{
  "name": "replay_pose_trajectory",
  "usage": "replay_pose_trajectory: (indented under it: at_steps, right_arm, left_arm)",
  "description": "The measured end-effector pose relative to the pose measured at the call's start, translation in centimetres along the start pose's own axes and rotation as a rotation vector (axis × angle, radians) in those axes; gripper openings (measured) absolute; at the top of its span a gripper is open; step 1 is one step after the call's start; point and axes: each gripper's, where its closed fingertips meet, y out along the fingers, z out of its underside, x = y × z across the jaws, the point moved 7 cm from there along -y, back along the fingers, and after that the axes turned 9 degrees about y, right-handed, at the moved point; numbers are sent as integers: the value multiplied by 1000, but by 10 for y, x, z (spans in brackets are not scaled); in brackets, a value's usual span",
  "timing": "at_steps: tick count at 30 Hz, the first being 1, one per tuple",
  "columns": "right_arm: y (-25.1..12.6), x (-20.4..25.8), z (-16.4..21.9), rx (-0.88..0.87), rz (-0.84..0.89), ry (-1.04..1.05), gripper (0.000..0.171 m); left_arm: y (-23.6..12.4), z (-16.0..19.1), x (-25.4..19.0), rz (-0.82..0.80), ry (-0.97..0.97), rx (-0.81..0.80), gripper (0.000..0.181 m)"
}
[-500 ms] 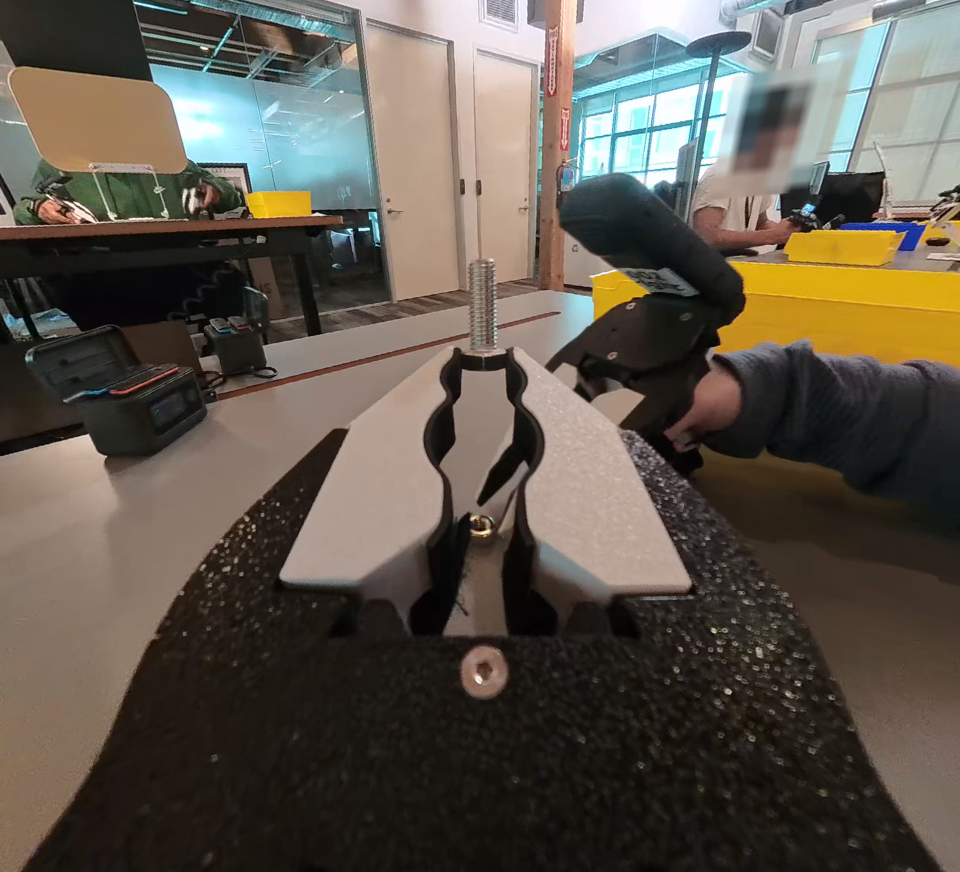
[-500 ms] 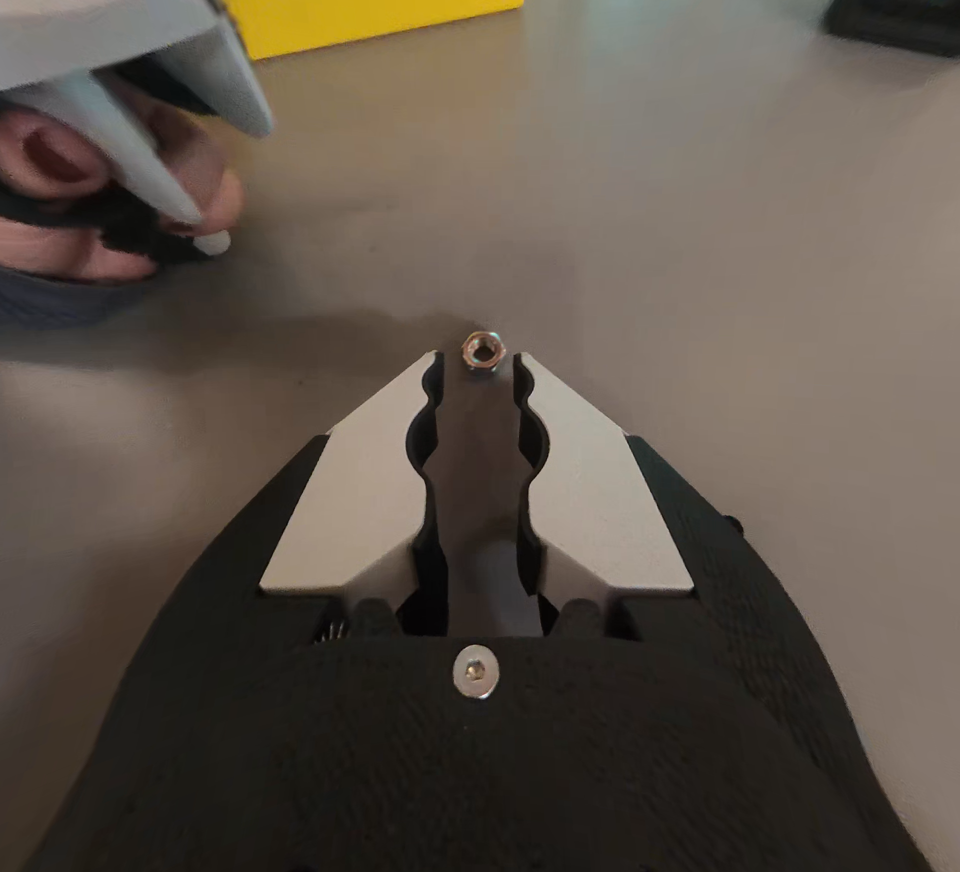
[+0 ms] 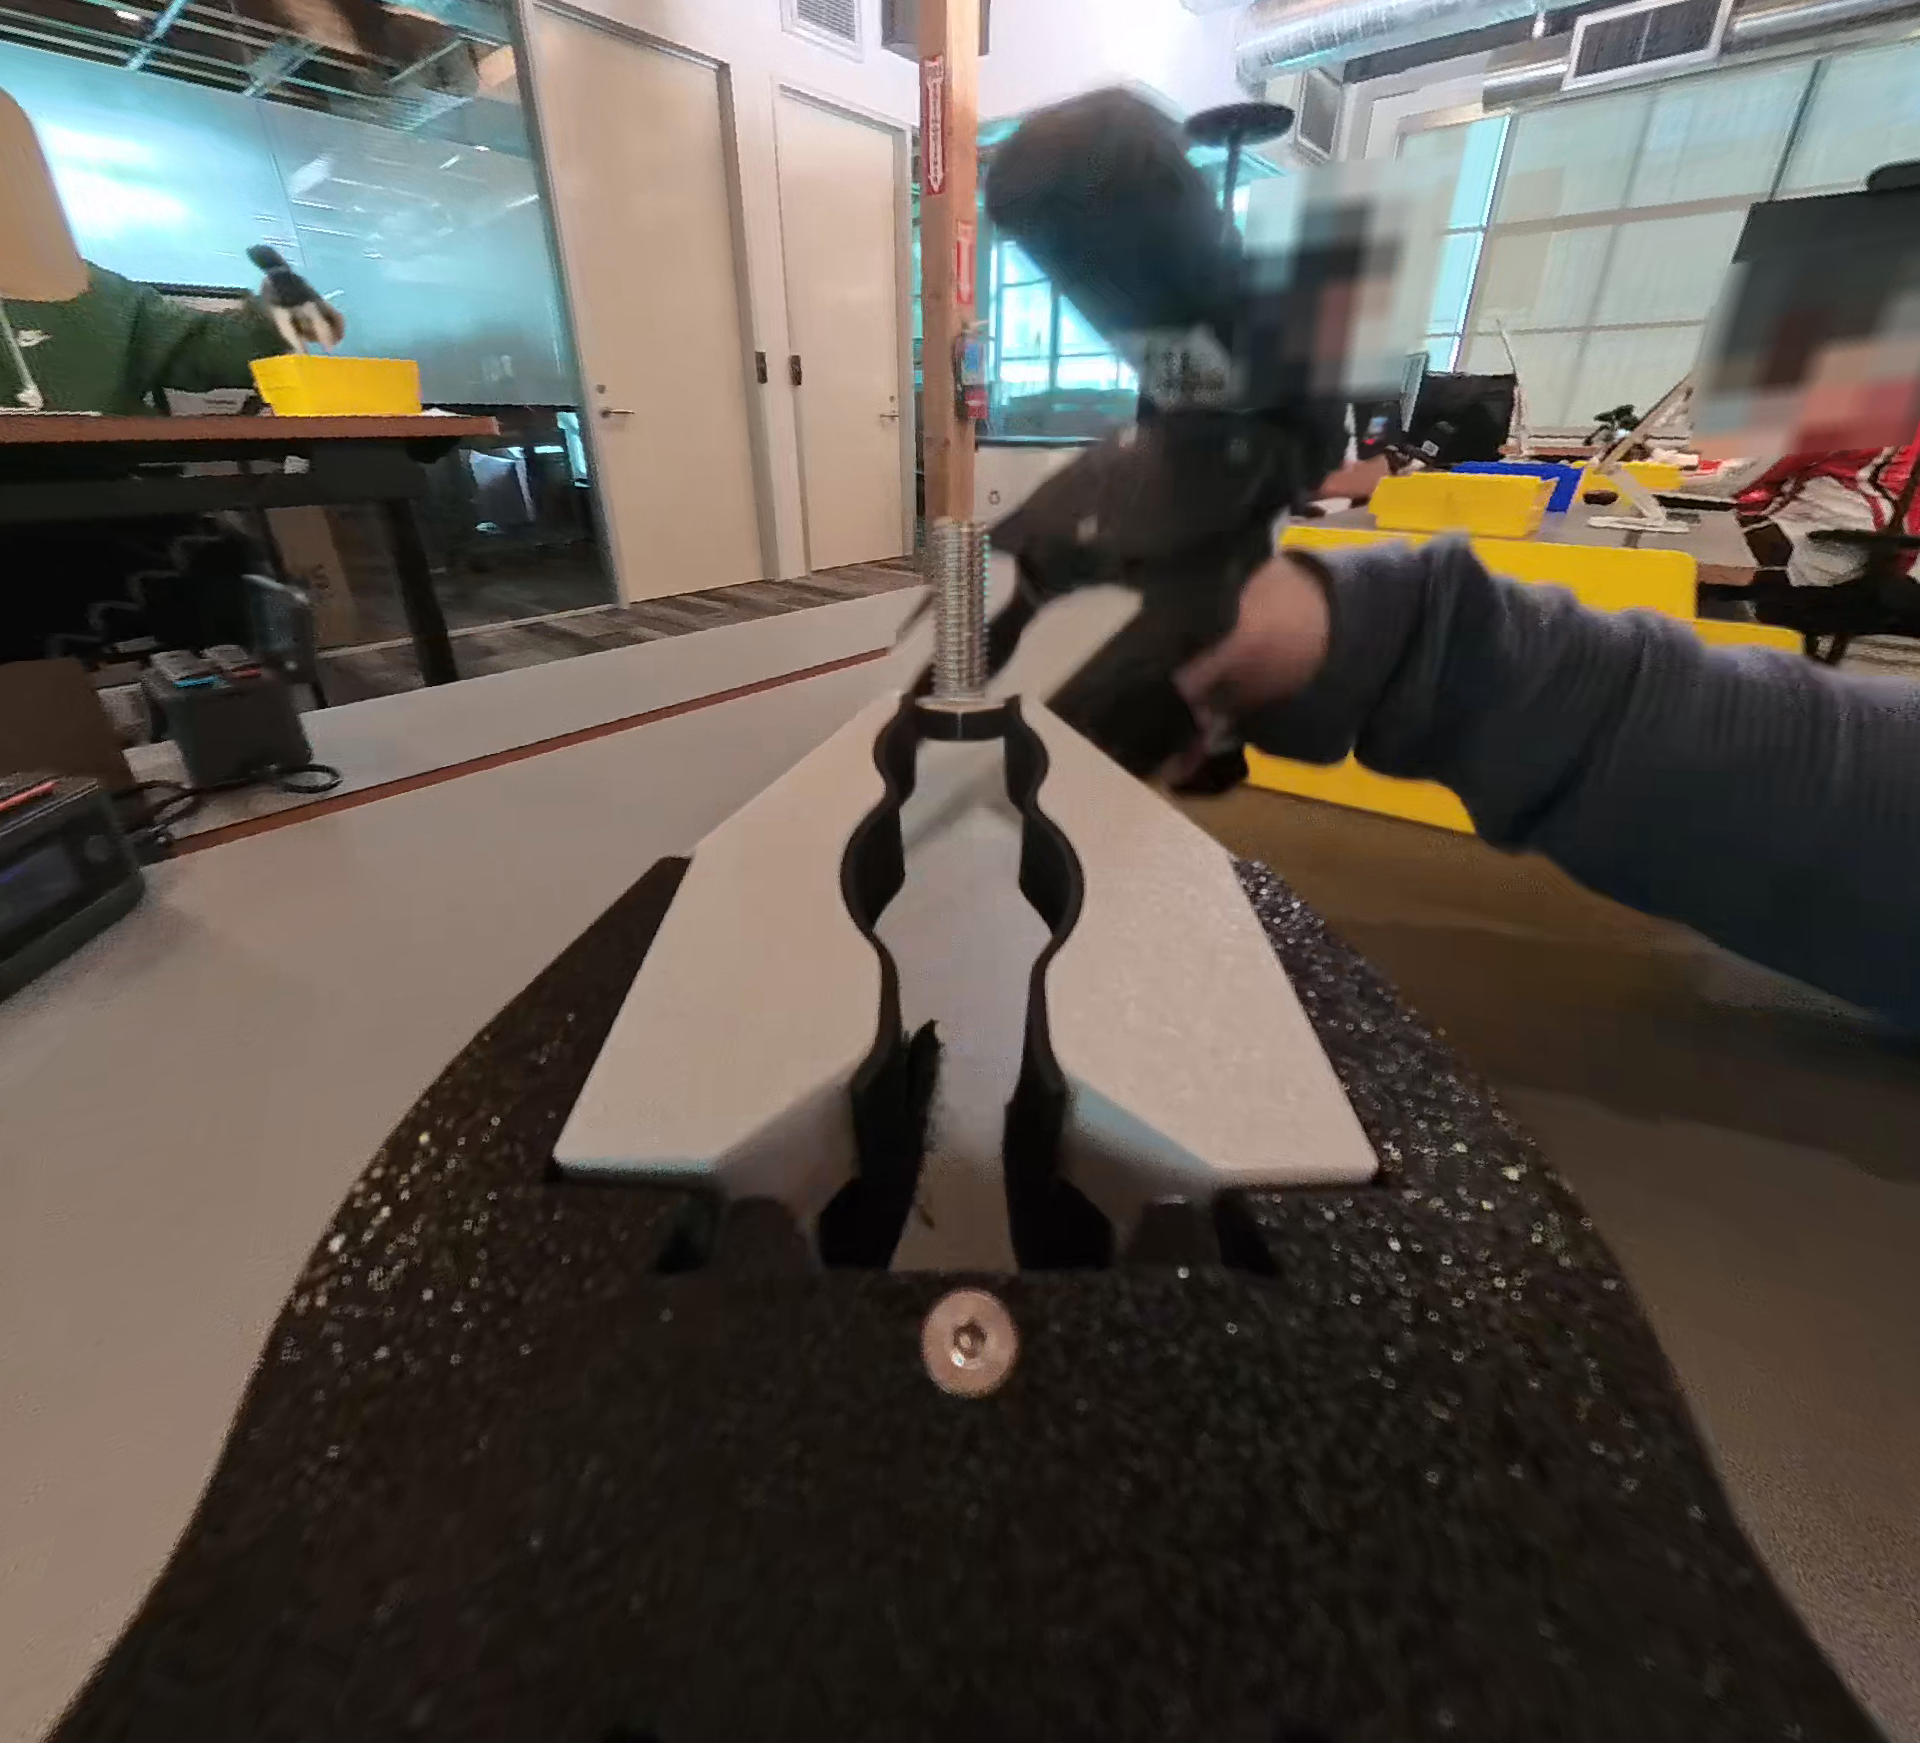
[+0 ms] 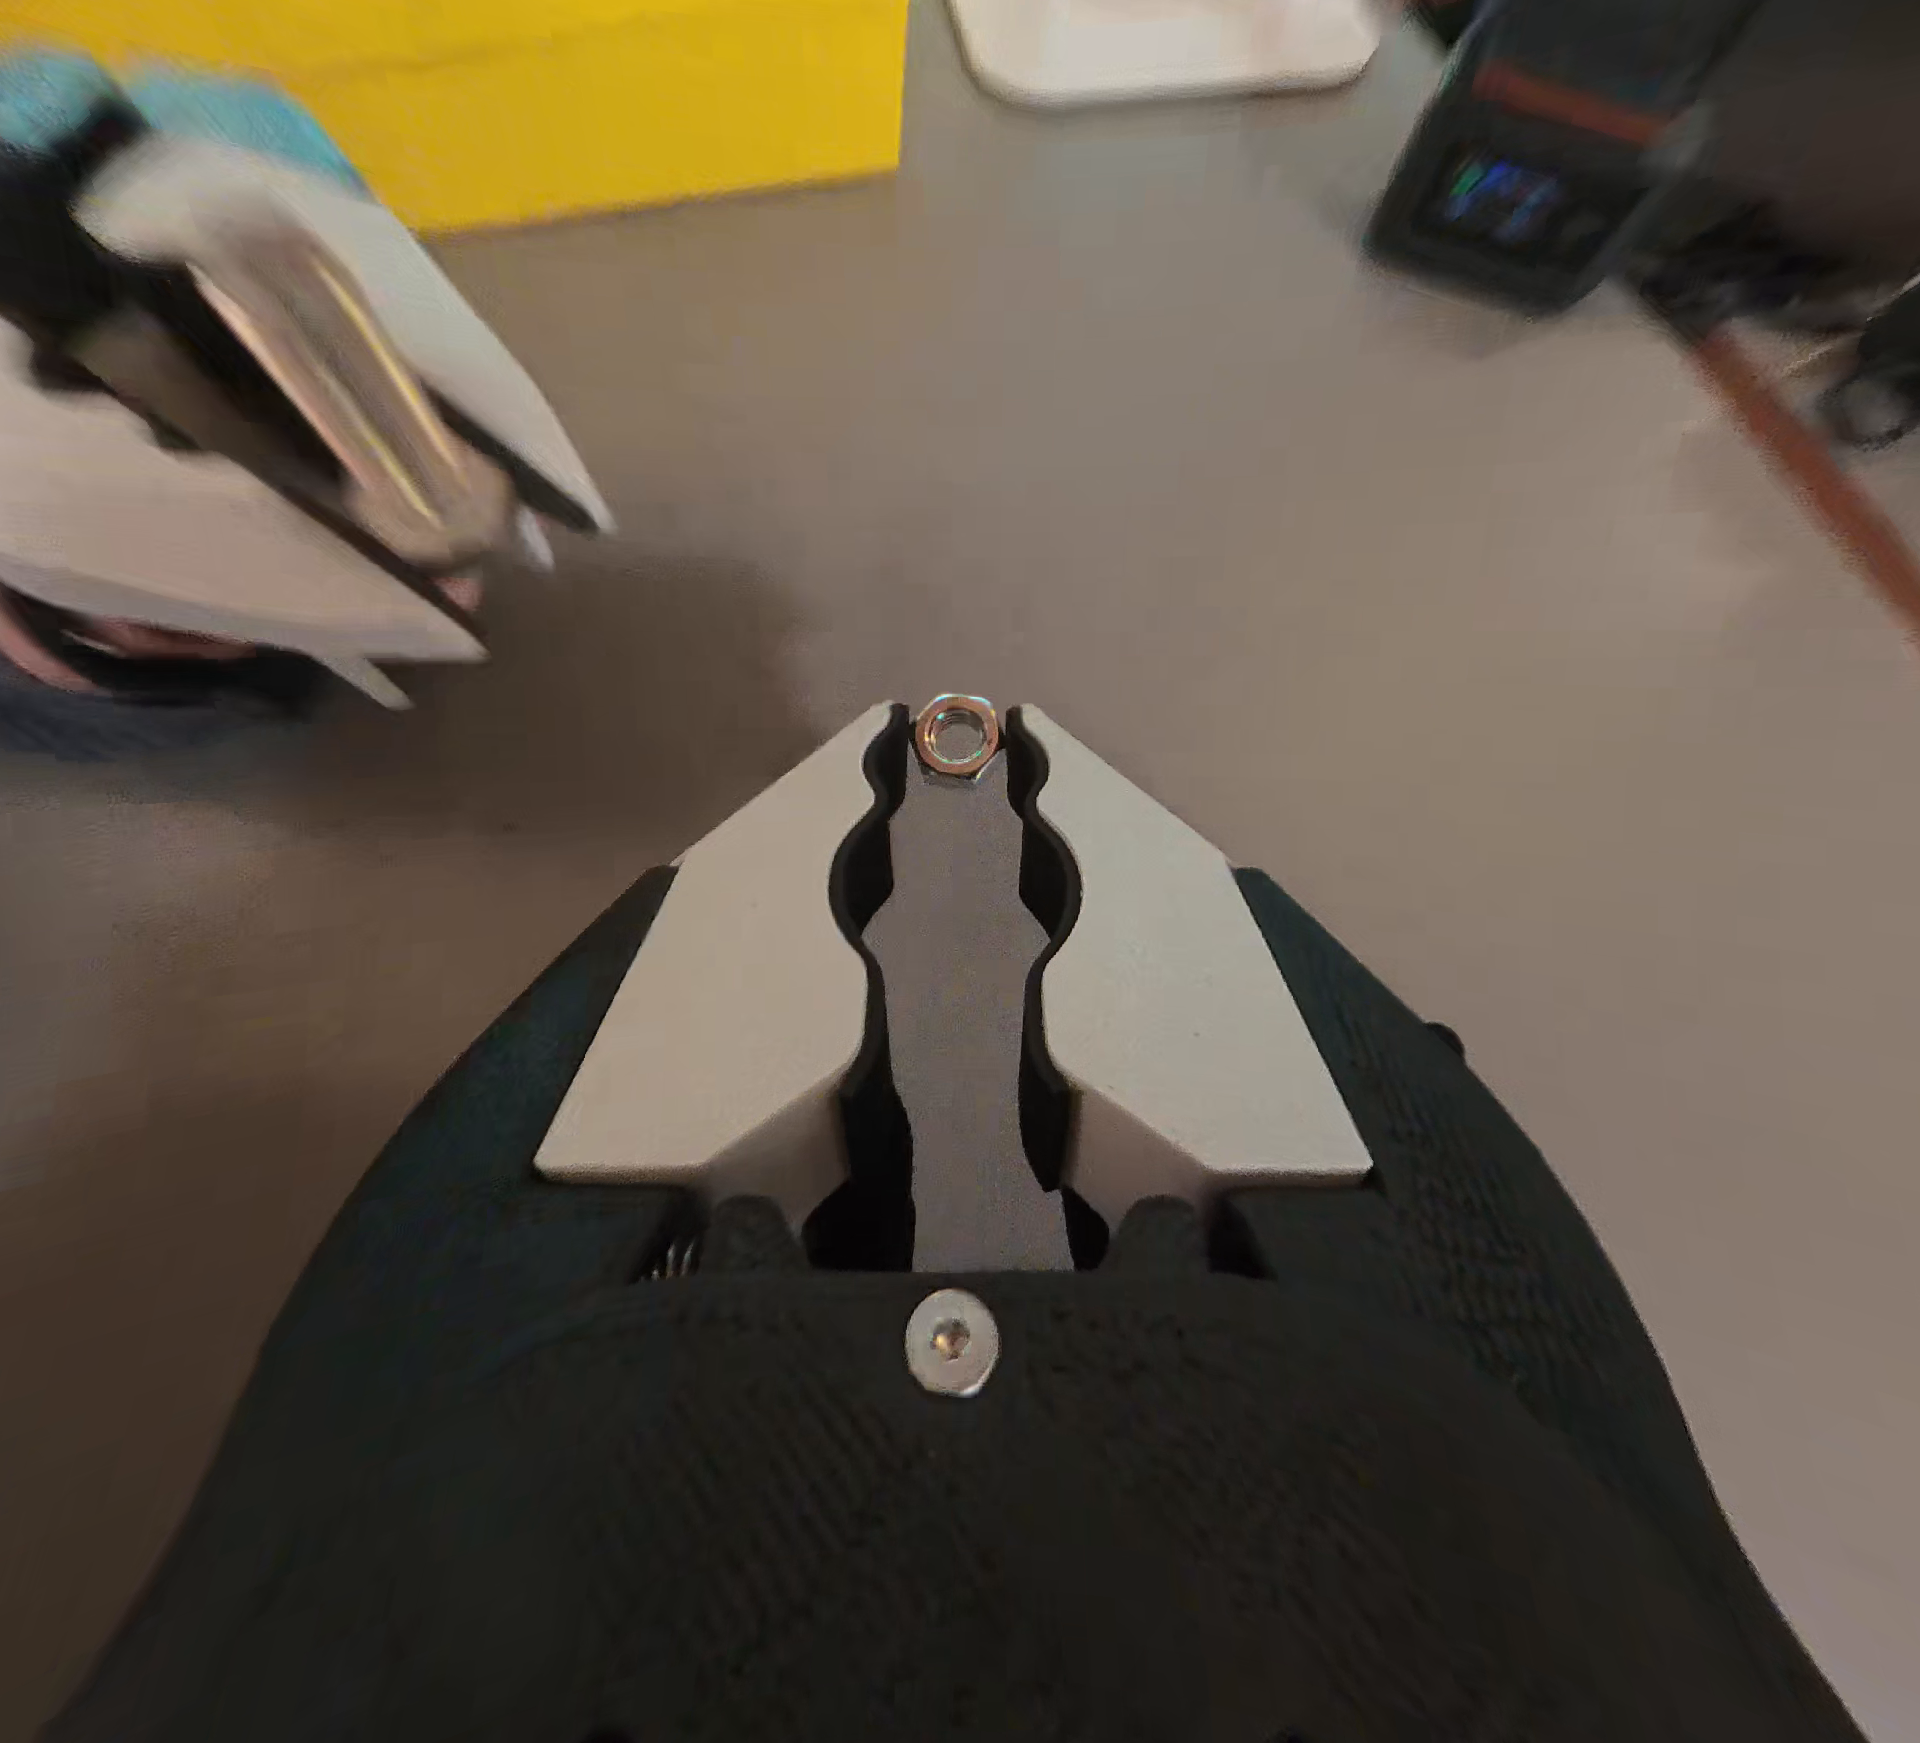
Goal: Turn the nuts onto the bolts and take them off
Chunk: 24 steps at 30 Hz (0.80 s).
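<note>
I'm clamping the bolt (image 3: 958,618) head in the left gripper (image 3: 961,719), threads up, so the nut (image 4: 954,735) pinched in the right gripper (image 4: 954,743) fingers can start squarely.

Your right gripper (image 4: 957,729) has bare grey table (image 4: 1195,602) ahead and to its right, open up to the black meter box (image 4: 1538,135) at the far right and the white stand base (image 4: 1143,20) beyond. On your left, the left gripper (image 4: 499,540) with its upright bolt (image 3: 958,618) stands close by, blocking that side. Behind it the yellow bin (image 4: 520,10) walls off the far left. From your left gripper, the right gripper's handle (image 3: 1122,239) and your sleeve (image 3: 1610,737) crowd the space just past the bolt; the left half of the table lies open.
</note>
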Motion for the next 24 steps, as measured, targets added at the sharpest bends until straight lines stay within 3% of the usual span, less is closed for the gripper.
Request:
replay_pose_trajectory:
  at_steps: [1,4,9,13,24]
  right_arm:
    - [-14,-4,-10,-43,-1,-4,17]
    - [-60,-10,-32,-159,-10,4,17]
    - [-109,-1,-44,-278,-115,13,17]
    - [-121,11,-34,-179,-176,-4,17]
    - [-121,27,-23,-11,-195,-34,17]
  left_arm:
    - [5,1,-2,10,0,2,14]
    - [22,3,-7,66,-23,-11,14]
    - [52,9,-17,295,-90,-7,14]
    - [61,9,-21,473,-201,-44,14]
    - [57,7,-32,555,-183,-47,14]
